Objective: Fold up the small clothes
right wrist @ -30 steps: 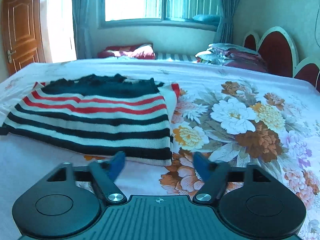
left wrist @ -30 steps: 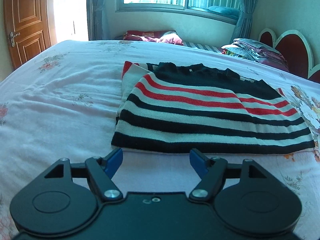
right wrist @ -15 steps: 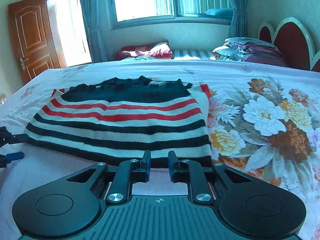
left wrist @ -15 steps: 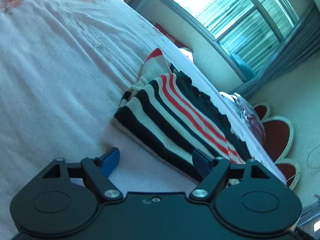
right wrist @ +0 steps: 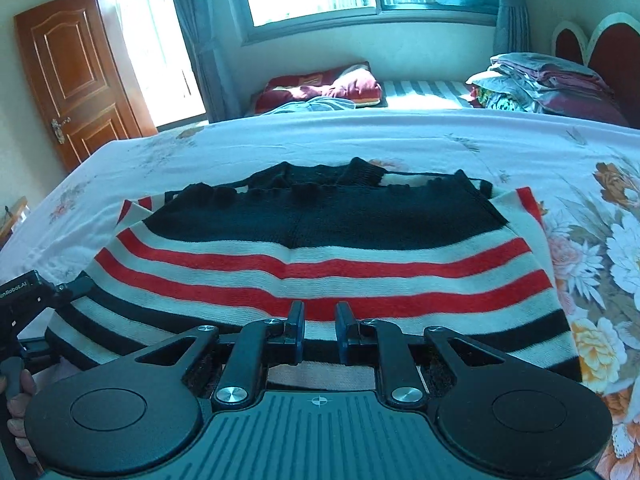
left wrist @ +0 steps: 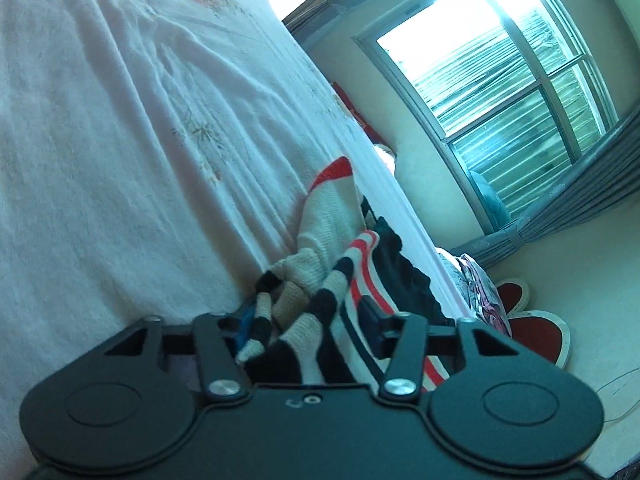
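A striped sweater (right wrist: 320,240) in black, white and red lies flat on the bed (right wrist: 360,140), neck away from me. My right gripper (right wrist: 319,320) is shut with nothing between its fingers, low over the middle of the near hem. My left gripper (right wrist: 74,286) sits at the sweater's near left corner. In the left wrist view it is rolled onto its side, and the left gripper (left wrist: 308,320) has its jaws closing on bunched sweater (left wrist: 360,276) fabric that fills the gap between the pads. A hand (right wrist: 18,392) holds its handle.
Floral sheet covers the bed (left wrist: 100,160). Folded bedding (right wrist: 540,84) is stacked at the far right by the red headboard (right wrist: 592,40). A red pillow (right wrist: 320,88) lies under the window, and a wooden door (right wrist: 72,76) stands at the far left.
The left gripper rolled sideways, dropped to the sweater's left corner and closed in on its fabric. The right gripper shut and moved left and forward over the middle of the hem.
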The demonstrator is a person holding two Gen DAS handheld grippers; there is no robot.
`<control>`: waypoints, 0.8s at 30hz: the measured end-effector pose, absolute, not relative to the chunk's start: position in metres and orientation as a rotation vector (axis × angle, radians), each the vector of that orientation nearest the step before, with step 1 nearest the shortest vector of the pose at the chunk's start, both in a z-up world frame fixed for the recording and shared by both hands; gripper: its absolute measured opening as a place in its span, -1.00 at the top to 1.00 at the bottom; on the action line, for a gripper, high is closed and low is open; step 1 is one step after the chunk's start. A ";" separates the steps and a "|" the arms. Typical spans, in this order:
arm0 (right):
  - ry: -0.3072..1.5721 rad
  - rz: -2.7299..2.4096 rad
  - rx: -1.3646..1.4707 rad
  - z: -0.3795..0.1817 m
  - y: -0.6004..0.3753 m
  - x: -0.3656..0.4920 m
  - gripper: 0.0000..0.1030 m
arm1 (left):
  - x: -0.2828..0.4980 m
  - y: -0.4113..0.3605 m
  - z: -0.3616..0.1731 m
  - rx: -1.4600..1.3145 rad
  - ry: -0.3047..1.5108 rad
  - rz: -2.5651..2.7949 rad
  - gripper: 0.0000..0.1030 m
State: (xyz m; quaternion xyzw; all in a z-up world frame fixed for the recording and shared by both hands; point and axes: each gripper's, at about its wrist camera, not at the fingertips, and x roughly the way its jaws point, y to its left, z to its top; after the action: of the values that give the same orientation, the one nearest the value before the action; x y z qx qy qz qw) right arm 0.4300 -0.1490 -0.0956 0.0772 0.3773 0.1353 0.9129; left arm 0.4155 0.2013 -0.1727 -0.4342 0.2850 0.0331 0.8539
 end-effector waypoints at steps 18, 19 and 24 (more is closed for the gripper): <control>0.858 0.290 0.013 -0.132 -0.109 0.459 0.87 | 0.413 0.217 -0.172 -0.980 0.591 -0.046 0.58; 0.857 0.293 0.017 -0.132 -0.110 0.459 0.87 | 0.412 0.216 -0.167 -0.969 0.578 -0.056 0.59; 0.821 0.317 0.117 -0.124 -0.130 0.456 0.86 | 0.415 0.190 -0.131 -0.900 0.540 -0.098 0.61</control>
State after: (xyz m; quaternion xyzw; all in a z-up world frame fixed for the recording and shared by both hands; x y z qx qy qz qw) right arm 0.4565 -0.1296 -0.1242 0.0567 0.3971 0.1536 0.9031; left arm 0.4145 0.1903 -0.1308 -0.4293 0.2576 -0.0467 0.8644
